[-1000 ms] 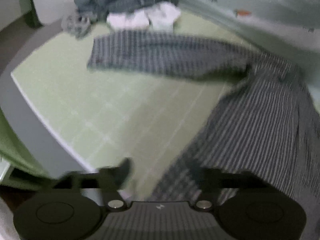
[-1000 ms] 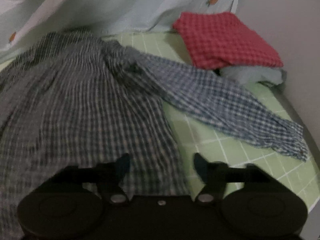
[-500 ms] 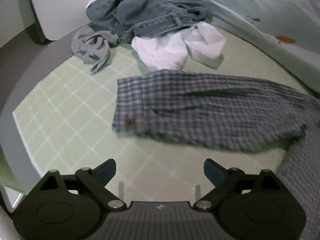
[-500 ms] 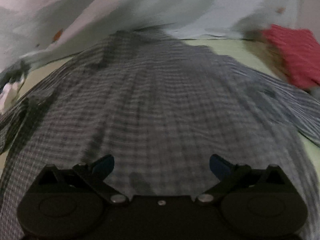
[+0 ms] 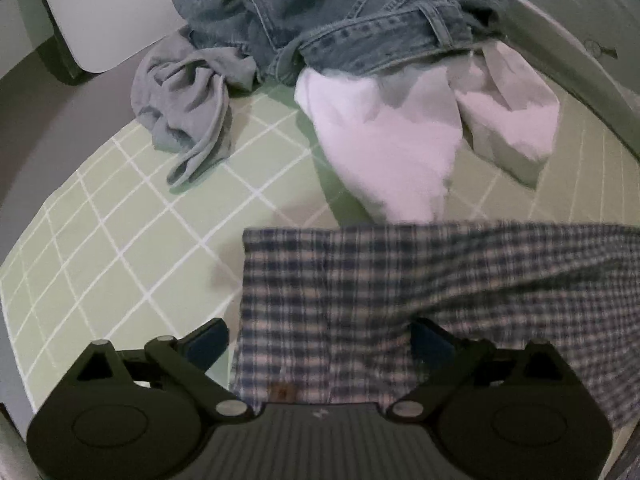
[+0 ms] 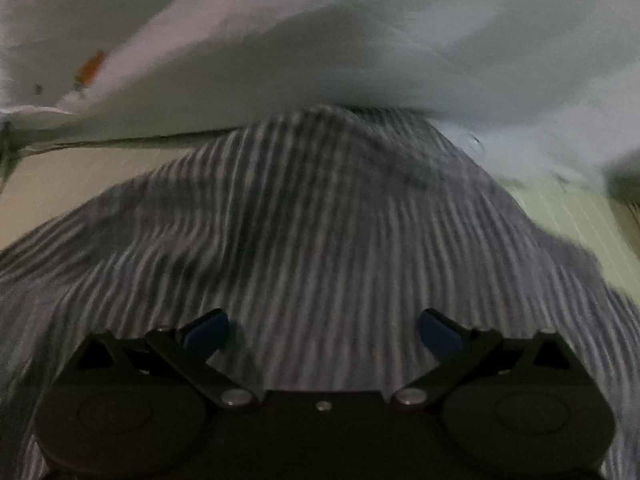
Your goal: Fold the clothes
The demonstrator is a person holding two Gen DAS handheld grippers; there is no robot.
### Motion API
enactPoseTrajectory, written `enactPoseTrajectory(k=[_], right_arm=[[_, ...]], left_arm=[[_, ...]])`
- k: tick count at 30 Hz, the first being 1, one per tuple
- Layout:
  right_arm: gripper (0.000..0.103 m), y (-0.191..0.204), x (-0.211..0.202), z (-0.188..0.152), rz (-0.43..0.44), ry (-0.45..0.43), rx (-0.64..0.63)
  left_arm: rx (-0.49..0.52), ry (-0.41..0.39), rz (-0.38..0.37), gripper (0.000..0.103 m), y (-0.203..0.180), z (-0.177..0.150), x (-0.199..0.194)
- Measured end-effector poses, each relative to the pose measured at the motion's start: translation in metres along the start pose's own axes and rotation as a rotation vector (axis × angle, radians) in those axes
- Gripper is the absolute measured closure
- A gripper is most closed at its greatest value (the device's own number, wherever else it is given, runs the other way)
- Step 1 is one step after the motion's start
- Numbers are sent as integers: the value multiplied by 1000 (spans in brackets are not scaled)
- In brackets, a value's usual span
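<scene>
- Left gripper (image 5: pixel 320 340): jaws opening, nearly full spread, nothing pinched. Its blue pads are hanging over the plaid shirt (image 5: pixel 420 292), whose sleeve is lying flat betw. & under the fingers, cuff edge just ahead-left of the tool, w/ a small brown button near the tool body.
- Shirt fabric: thin woven check, blue/white, soft folds; blurred here.
- Ahead of left gripper: white garment (image 5: pixel 392 148), smooth, bunched in two lobes, its near end touching the sleeve's far edge.
- Further ahead: jeans (image 5: pixel 340 12), heavy denim, stitched seams & belt loops showing, crumpled in a heap.
- Ahead-left: grey garment (image 5: pixel 184 100), soft knit, twisted & rumpled.
- All are lying on a green mat (image 5: pixel 120 240) w/ a white grid.
- Right gripper (image 6: pixel 322 334): jaws standing wide apart, gripping nothing; shirt body spreading under it, humped, streaked by blur.
- Beyond right gripper: pale sheet (image 6: pixel 360 32), smooth, draped, w/ a small orange print.
</scene>
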State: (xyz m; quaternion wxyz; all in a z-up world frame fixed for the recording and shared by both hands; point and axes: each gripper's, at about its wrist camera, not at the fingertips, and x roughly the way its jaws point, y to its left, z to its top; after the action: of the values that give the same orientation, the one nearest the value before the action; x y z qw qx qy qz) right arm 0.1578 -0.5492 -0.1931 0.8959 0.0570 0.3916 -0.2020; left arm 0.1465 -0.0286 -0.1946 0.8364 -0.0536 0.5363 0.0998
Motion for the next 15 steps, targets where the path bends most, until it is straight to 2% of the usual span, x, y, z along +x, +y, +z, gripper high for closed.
enactPoseTrajectory(k=[2,7,11,15], right_arm=[[0,2,24,22,6,-21,5],[0,-6,71,66,-1,-19,88],[0,-7,86,80,-13,-21,63],[0,-11,82,85,-9,21,52]], left_arm=[[0,-4,14,1,-1,3,2],[-13,4,14,0,1,6,5],[-20,-2,14,0,1,5,5],[-26,-5,15,0,1,5,5]])
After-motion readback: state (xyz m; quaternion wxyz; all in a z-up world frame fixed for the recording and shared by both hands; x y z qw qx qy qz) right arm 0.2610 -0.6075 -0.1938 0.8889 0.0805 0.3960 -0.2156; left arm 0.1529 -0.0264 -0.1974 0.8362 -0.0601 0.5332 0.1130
